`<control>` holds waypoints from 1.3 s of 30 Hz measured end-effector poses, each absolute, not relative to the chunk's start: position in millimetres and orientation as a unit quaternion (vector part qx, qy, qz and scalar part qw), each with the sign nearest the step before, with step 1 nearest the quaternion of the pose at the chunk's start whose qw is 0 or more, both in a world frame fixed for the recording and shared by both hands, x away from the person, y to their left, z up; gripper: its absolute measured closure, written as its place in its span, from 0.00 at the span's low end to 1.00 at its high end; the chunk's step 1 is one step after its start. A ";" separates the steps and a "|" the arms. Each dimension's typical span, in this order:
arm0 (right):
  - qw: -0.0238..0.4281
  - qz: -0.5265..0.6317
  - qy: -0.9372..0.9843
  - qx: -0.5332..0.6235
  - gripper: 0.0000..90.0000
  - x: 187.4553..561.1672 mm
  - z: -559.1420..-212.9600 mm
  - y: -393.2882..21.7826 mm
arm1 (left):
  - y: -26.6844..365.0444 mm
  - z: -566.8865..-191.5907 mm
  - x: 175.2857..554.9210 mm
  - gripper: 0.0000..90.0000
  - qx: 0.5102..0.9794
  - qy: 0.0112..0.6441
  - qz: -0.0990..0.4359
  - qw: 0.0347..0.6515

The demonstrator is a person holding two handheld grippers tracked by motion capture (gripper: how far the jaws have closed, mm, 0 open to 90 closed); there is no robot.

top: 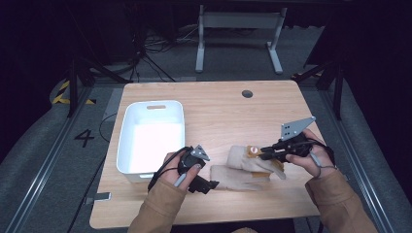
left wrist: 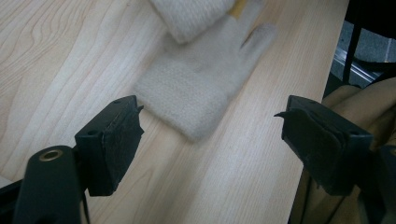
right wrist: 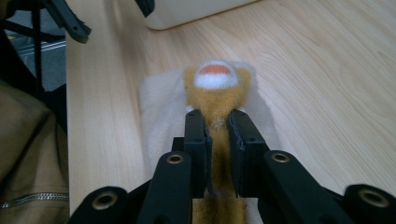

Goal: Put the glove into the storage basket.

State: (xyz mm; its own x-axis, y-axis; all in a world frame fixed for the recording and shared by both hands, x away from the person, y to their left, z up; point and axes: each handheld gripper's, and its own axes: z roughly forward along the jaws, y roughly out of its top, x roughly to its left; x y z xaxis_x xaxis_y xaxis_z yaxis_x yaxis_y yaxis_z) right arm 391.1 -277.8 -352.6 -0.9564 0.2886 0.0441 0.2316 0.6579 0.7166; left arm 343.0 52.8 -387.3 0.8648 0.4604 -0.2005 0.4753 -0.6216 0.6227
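- The left gripper (top: 210, 185) sits nearest the person, at the near end of the cream gloves (top: 243, 170). Its jaws stand wide apart with nothing between them.
- One woolly glove (left wrist: 201, 88) lies flat on the wooden table (top: 218, 111) just ahead of those jaws. Its cuff is near them and its fingers point away.
- The right gripper (right wrist: 215, 122) is pinched shut on a small orange and white plush bit (right wrist: 215, 88) lying on top of the gloves.
- The white bin (top: 150, 138) stands left of the gloves, closer to the left hand (top: 177, 165).
- The second glove is partly covered, so its shape is hard to make out.
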 end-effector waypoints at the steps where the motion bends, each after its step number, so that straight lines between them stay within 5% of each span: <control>1: 0.033 0.390 0.910 0.138 0.88 391.3 -353.9 -276.1 | 52.9 -387.1 343.0 0.23 0.901 0.259 -0.011 0.349; 39: -0.030 0.350 0.934 0.068 0.87 392.3 -395.7 -234.1 | 50.7 -387.2 341.9 0.23 0.903 0.254 -0.011 0.347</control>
State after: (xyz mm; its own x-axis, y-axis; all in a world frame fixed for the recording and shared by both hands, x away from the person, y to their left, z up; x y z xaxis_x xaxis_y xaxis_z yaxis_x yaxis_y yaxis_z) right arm 392.3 -234.1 -395.7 -0.9891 0.1060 0.1025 0.1472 0.7462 0.6493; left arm 341.9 50.7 -387.2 0.8709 0.4512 -0.1950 0.4658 -0.6310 0.6204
